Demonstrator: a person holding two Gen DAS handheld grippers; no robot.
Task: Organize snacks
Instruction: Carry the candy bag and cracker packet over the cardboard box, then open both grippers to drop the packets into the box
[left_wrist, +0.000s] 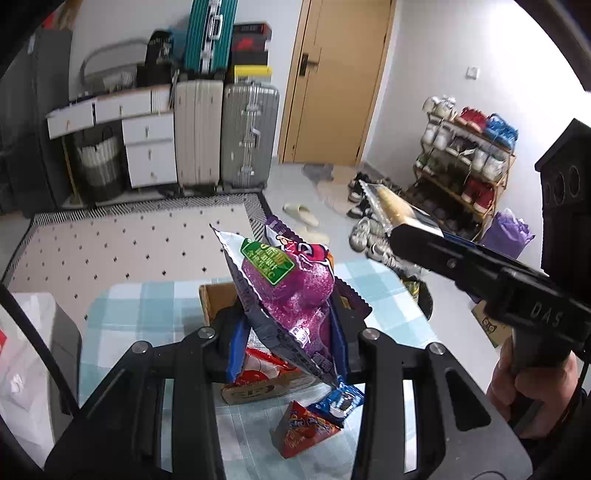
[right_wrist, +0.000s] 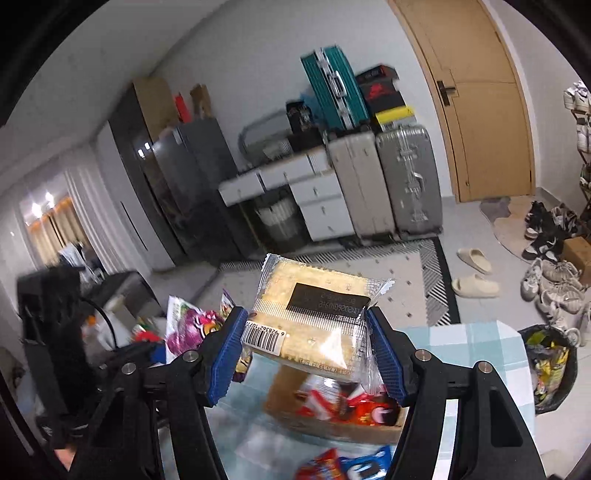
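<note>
My left gripper (left_wrist: 288, 332) is shut on a purple snack bag (left_wrist: 288, 291) with a green label, held upright above the cardboard box (left_wrist: 255, 391) on the checked table. My right gripper (right_wrist: 308, 350) is shut on a clear-wrapped cracker pack (right_wrist: 314, 317) with a barcode and black label, held over the same cardboard box (right_wrist: 288, 413) of red snack packets. The right gripper (left_wrist: 406, 236) with its cracker pack (left_wrist: 391, 206) also shows at the right of the left wrist view, held by a hand (left_wrist: 532, 384). The purple bag (right_wrist: 192, 325) appears at the left of the right wrist view.
A red triangular packet (left_wrist: 303, 432) and a blue cookie packet (left_wrist: 338, 402) lie on the blue checked tablecloth (left_wrist: 147, 314) in front of the box. A black bin bag (right_wrist: 550, 362) of wrappers stands beside the table. Suitcases, drawers, a shoe rack and slippers fill the floor beyond.
</note>
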